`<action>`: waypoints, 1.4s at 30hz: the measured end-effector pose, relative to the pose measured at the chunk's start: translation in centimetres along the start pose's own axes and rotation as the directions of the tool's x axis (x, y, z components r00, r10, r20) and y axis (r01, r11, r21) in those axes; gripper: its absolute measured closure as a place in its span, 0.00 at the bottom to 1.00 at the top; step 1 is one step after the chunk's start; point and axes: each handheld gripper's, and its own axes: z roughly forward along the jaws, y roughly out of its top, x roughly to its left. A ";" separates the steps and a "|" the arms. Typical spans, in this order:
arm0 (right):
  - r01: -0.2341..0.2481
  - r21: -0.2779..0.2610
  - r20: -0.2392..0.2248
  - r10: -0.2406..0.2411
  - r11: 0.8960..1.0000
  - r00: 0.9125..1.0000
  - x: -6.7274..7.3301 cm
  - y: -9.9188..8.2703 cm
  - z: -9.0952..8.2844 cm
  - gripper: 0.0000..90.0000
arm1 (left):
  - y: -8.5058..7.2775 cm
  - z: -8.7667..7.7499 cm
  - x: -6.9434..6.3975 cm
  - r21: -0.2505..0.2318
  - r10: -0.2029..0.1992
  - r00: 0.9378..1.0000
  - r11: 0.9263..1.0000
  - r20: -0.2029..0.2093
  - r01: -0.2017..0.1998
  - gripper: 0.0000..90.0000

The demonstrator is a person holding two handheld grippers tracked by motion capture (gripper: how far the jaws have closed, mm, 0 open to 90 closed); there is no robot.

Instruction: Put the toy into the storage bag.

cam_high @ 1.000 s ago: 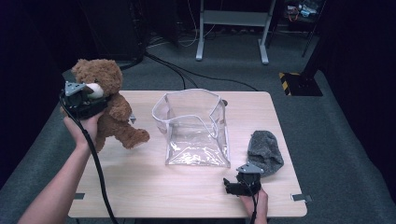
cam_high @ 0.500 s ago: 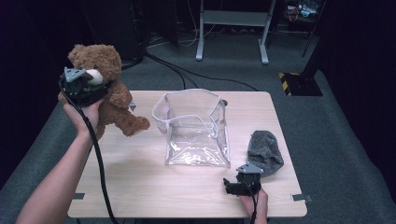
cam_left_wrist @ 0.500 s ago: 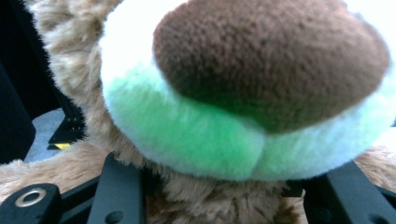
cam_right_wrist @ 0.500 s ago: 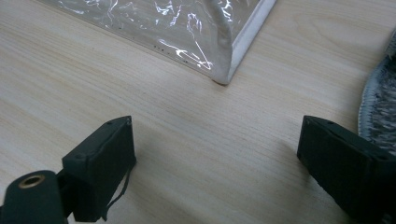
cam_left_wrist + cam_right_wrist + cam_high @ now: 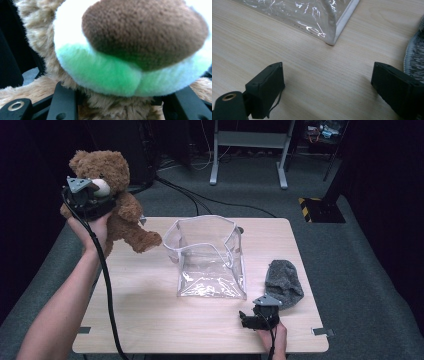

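Between my left gripper's (image 5: 95,202) two black jaws sits the teddy bear (image 5: 112,195), and they squeeze it just under its chin. From the left gripper view I see the bear's brown nose and white snout (image 5: 130,62) very close up, with its tan fur pressed down between the jaws. From the high view I see the bear up in the air, above the left edge of the wooden table (image 5: 150,320), not touching it. One furry leg hangs out toward the clear plastic bag (image 5: 210,257).

On the other side, my right gripper (image 5: 327,82) has its jaws spread wide apart, and nothing is between them but bare wood. It rests low on the table near the front edge.

Just past the right gripper stands the clear bag, with its mouth open at the top and its near corner close to the jaws. Beside the right jaw lies a gray fuzzy cloth (image 5: 283,282), flat on the table to the right of the bag. Dark floor and a metal stand (image 5: 250,142) are behind the table.
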 end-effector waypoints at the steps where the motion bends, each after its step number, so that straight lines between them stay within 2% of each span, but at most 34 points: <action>1: 0.000 -0.001 0.000 0.000 1.000 1.000 0.0 0.0 0.0 0.12 | 0.1 0.0 -0.1 -0.004 0.001 1.000 1.000 0.000 -0.001 0.54; 8: 0.001 0.000 0.001 -0.001 1.000 1.000 0.0 0.0 0.0 0.12 | 1.2 0.4 -1.1 -0.018 0.012 1.000 1.000 0.004 -0.012 0.54; 13: 0.002 0.001 0.001 -0.002 1.000 1.000 0.0 0.0 0.0 0.12 | 1.5 1.0 -2.4 -0.018 0.017 1.000 1.000 0.020 -0.017 0.54; 29: 0.001 -0.001 0.001 -0.001 1.000 1.000 0.0 0.0 0.0 0.12 | 2.0 3.1 -7.7 -0.017 0.039 0.994 0.999 0.099 -0.037 0.54; 42: -0.002 -0.004 0.001 0.002 1.000 1.000 0.0 0.0 0.0 0.12 | 2.0 4.8 -11.9 -0.022 0.030 0.987 0.999 0.159 -0.027 0.53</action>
